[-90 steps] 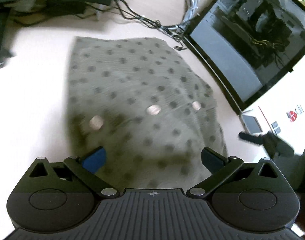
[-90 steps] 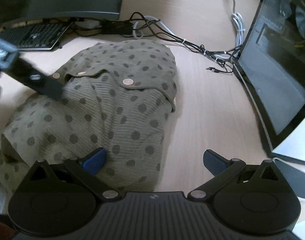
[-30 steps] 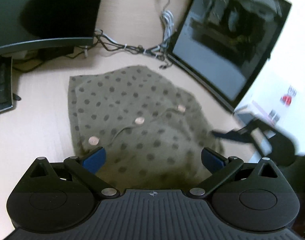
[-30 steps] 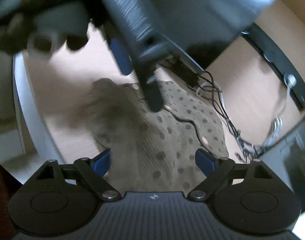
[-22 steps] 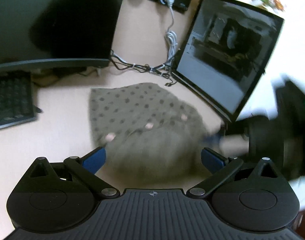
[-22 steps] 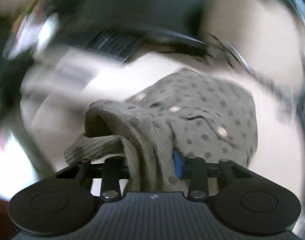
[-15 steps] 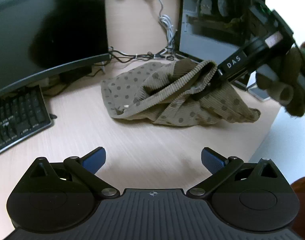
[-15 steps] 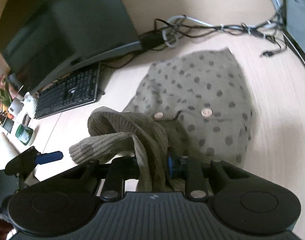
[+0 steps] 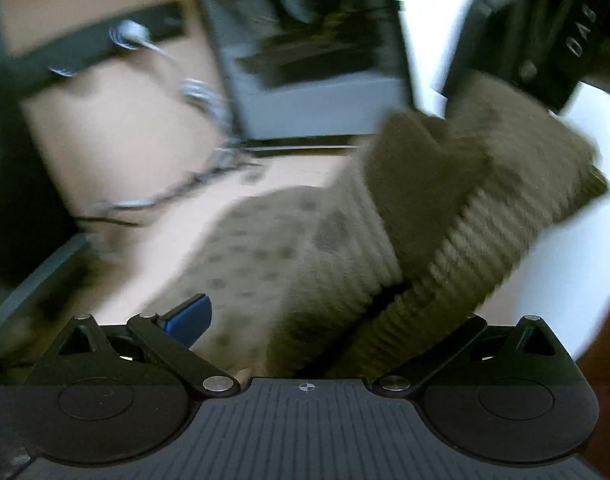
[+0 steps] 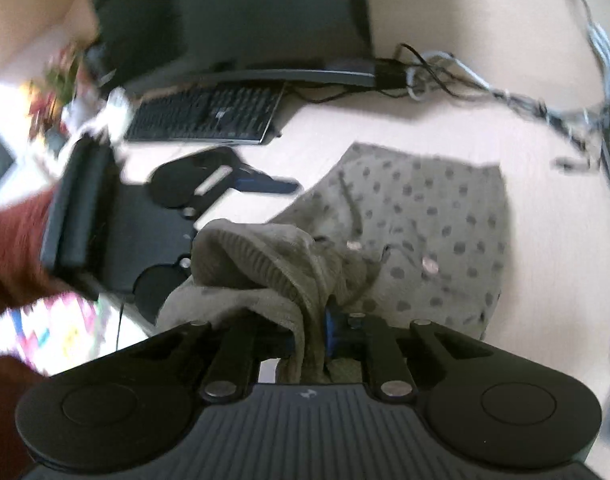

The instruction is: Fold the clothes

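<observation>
The right gripper (image 10: 309, 334) had just been closing, and its jaws were clamped tight on a bunched fold of the olive polka-dot garment (image 10: 425, 232) at the lower middle of the right wrist view. The ribbed hem (image 10: 249, 252) rose in a hump just above the pinch, while the rest of the cloth spread flat across the pale wooden desk (image 10: 445, 128) toward the centre right, two small buttons showing on it. At the left of that view sat the left gripper (image 10: 265, 184), one blue-tipped finger reaching toward the cloth's edge (its other finger was hidden, so that view alone settled nothing). A dark red sleeve (image 10: 13, 240) blurred the left edge. A black keyboard (image 10: 209, 114) lay in the upper left under a dark monitor (image 10: 233, 12), with a tangle of cables (image 10: 505, 92) at the upper right.

The left wrist view was smeared. Its own fingers stood wide apart, the blue pad (image 9: 189, 314) at lower left bare and clear of the fabric. The far pad was covered by the ribbed hem (image 9: 457, 240), which hung from the upper right, where the right gripper's black body (image 9: 545, 40) held it. I could not tell whether that hidden pad touched the cloth. A second dark screen (image 9: 305, 40) filled the upper middle.
</observation>
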`<state>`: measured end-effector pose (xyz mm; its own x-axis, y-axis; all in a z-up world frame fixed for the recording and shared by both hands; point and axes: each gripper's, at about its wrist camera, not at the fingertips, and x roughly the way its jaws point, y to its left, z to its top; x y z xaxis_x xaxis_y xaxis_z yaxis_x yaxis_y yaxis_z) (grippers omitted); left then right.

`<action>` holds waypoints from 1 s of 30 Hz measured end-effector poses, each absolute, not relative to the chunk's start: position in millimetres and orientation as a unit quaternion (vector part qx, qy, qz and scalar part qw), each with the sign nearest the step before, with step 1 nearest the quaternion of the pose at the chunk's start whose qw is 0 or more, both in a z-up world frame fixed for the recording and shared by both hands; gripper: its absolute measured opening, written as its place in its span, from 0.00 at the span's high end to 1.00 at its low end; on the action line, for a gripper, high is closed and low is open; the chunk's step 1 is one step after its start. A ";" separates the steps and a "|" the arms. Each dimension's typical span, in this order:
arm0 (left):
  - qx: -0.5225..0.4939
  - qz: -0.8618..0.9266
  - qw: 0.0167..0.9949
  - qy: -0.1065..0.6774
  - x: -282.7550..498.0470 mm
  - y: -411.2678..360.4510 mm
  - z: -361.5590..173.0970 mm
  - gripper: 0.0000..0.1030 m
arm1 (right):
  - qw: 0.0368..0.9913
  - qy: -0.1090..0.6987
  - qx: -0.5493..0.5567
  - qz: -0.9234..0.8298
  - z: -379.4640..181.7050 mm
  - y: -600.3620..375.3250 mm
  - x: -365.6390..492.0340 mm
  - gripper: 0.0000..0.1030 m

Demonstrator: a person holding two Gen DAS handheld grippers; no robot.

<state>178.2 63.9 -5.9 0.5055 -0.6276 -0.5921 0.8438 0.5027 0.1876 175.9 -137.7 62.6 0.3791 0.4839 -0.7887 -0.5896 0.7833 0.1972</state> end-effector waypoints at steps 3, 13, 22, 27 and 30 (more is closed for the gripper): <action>0.157 -0.482 0.808 0.300 193.1 59.7 -16.2 0.00 | 0.819 0.444 -0.095 0.350 77.6 -131.3 206.4 0.88; -0.094 -0.405 0.818 0.396 237.5 85.8 -35.8 0.00 | 0.788 0.473 -0.182 0.349 1.0 -77.3 360.8 0.76; -0.151 -0.327 0.833 0.420 279.9 105.7 -36.5 0.03 | 0.880 0.341 -0.100 0.314 97.0 -143.2 318.9 0.29; -0.166 -0.326 0.828 0.426 294.3 113.2 -40.2 0.10 | 0.891 0.318 -0.085 0.314 111.1 -172.5 264.5 0.19; -0.189 -0.325 0.822 0.427 309.5 113.7 -36.2 0.14 | 0.880 0.318 -0.110 0.335 93.8 -165.9 236.3 0.19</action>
